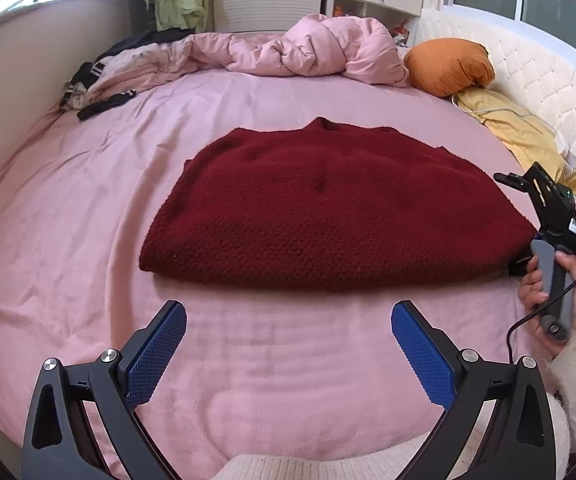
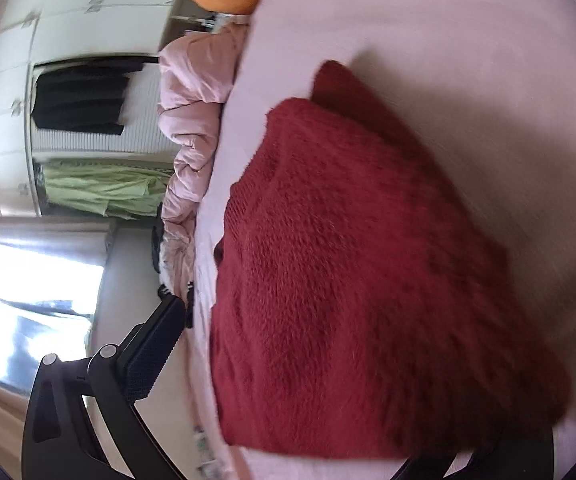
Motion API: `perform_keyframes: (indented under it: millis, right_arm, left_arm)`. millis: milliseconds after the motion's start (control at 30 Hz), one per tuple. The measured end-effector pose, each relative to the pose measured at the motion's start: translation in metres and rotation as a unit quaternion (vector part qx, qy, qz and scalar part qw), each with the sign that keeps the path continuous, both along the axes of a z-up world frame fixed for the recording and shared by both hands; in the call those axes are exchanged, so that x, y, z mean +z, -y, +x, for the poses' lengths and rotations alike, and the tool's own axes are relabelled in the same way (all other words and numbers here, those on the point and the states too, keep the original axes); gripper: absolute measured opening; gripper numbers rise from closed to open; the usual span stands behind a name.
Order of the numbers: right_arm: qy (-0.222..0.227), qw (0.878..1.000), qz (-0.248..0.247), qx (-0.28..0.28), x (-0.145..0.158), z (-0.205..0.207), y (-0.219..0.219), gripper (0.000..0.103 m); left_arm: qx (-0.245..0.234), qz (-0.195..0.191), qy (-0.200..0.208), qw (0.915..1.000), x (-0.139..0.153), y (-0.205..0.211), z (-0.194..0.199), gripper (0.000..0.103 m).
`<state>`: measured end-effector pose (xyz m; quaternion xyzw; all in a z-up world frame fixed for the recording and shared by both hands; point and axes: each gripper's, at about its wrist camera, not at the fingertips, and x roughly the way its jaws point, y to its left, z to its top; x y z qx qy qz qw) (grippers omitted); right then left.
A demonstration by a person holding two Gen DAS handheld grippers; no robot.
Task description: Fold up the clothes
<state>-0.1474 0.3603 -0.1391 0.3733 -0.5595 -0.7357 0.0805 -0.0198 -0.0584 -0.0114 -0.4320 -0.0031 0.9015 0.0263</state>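
A dark red knitted sweater (image 1: 328,208) lies folded on the pink bed sheet (image 1: 88,200). My left gripper (image 1: 288,352) is open and empty, just in front of the sweater's near edge. My right gripper (image 1: 524,266) is at the sweater's right end, rolled on its side, its fingertips tucked at the edge of the cloth. In the right wrist view the sweater (image 2: 368,280) fills the frame; one finger (image 2: 156,344) shows apart from the cloth, the other is hidden under the sweater. The jaws stand wide apart.
A crumpled pink duvet (image 1: 308,48) lies at the back. An orange pillow (image 1: 448,66) and yellow cloth (image 1: 516,128) lie by the white padded headboard (image 1: 548,80) on the right. Dark clothes (image 1: 100,92) are piled at the back left.
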Motion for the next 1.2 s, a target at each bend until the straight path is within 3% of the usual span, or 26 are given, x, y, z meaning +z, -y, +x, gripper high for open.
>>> perform_keyframes:
  millis: [33,67,133,167,200,300,400,467,567,800,933,1033,1133,1200]
  right_arm:
    - [-0.008,1.0,0.016,-0.008,0.0,0.004,0.003,0.101]
    - [-0.012,0.999,0.039,-0.018,0.001,0.01,0.006,0.093]
    - [0.004,0.994,0.102,-0.035,-0.001,0.022,0.013,0.056]
    - [0.024,0.991,0.127,-0.041,-0.006,0.027,0.013,0.018]
    - [0.033,0.991,0.125,-0.044,-0.013,0.032,0.01,0.017]
    - [0.022,0.997,0.058,-0.044,-0.021,0.037,-0.004,0.017]
    - [0.04,0.994,0.097,-0.02,-0.005,0.029,-0.003,0.019]
    - [0.026,0.992,0.12,-0.006,0.008,0.029,-0.004,0.019]
    - [0.009,0.995,0.098,-0.002,0.016,0.035,-0.018,0.019]
    - [0.021,0.997,0.08,-0.003,0.008,0.056,-0.054,0.019]
    - [0.03,0.996,0.082,0.011,-0.008,0.052,-0.053,0.019]
    - [0.017,0.997,0.077,0.021,-0.006,0.051,-0.049,0.034]
    - [0.029,0.996,0.081,0.036,0.0,0.046,-0.043,0.046]
    - [0.035,0.998,0.053,0.023,0.002,0.048,-0.044,0.062]
  left_arm:
    - [0.0,0.002,0.002,1.0,-0.001,0.0,-0.001,0.103]
    - [0.001,0.003,0.003,1.0,-0.001,0.001,-0.001,0.103]
    - [0.002,0.009,0.006,0.9999,-0.002,0.002,-0.002,0.103]
    - [0.002,0.011,0.008,0.9999,-0.003,0.003,-0.002,0.103]
    - [0.001,0.012,0.009,0.9999,-0.002,0.004,-0.002,0.103]
    - [0.002,0.01,0.01,0.9999,-0.002,0.005,-0.003,0.103]
    - [0.003,0.003,0.012,0.9999,-0.002,0.004,-0.003,0.103]
    - [0.004,-0.003,0.013,0.9999,-0.002,0.002,-0.003,0.103]
    - [0.004,-0.01,0.016,0.9998,-0.003,0.0,-0.004,0.103]
    - [0.008,-0.019,0.014,0.9997,-0.002,-0.002,-0.004,0.103]
    - [0.005,-0.019,0.021,0.9996,-0.003,-0.002,-0.006,0.103]
    - [-0.008,-0.01,0.034,0.9993,-0.006,-0.004,-0.011,0.103]
    - [-0.037,0.033,0.054,0.9973,-0.009,-0.011,-0.03,0.103]
    - [-0.051,0.052,0.055,0.9959,-0.01,-0.02,-0.051,0.103]
